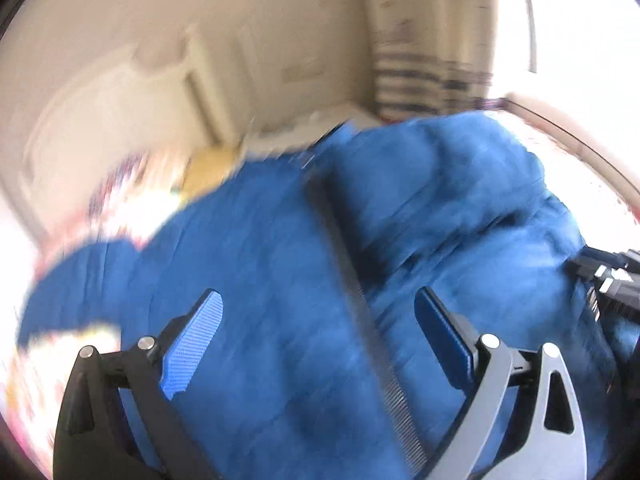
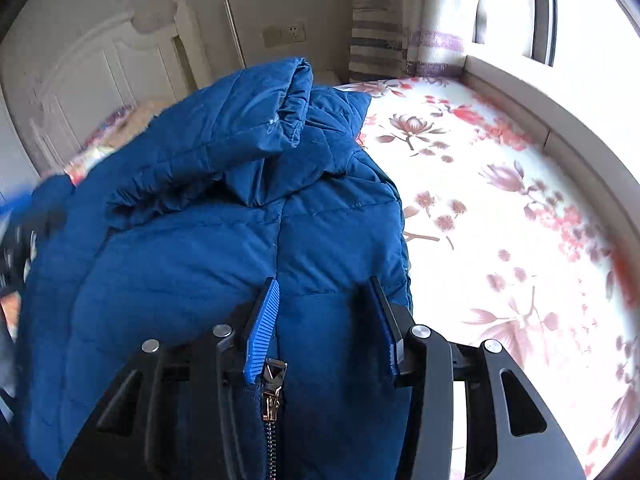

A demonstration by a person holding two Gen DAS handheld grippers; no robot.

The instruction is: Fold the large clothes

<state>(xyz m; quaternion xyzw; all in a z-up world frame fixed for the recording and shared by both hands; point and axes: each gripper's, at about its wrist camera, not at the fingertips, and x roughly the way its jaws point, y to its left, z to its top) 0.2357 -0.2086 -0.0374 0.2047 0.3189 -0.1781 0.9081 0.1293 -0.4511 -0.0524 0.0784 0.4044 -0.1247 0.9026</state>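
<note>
A blue padded hooded jacket (image 2: 192, 248) lies on the floral bed sheet (image 2: 500, 208), hood toward the headboard, with a sleeve (image 2: 240, 120) folded over its top. My right gripper (image 2: 322, 300) is open just above the jacket's front edge by the zipper pull (image 2: 272, 400). In the blurred left wrist view the jacket (image 1: 260, 300) fills the lower frame, its dark zipper line (image 1: 360, 304) running between the fingers. My left gripper (image 1: 318, 304) is open over the fabric, holding nothing. The right gripper's body shows at the left view's right edge (image 1: 612, 292).
A white headboard (image 2: 100, 64) stands at the bed's far end. A striped curtain (image 2: 384, 40) hangs by the window (image 2: 580, 12) on the right. A ledge (image 2: 540, 112) runs along the bed's right side. A wall socket (image 2: 286, 34) sits behind the bed.
</note>
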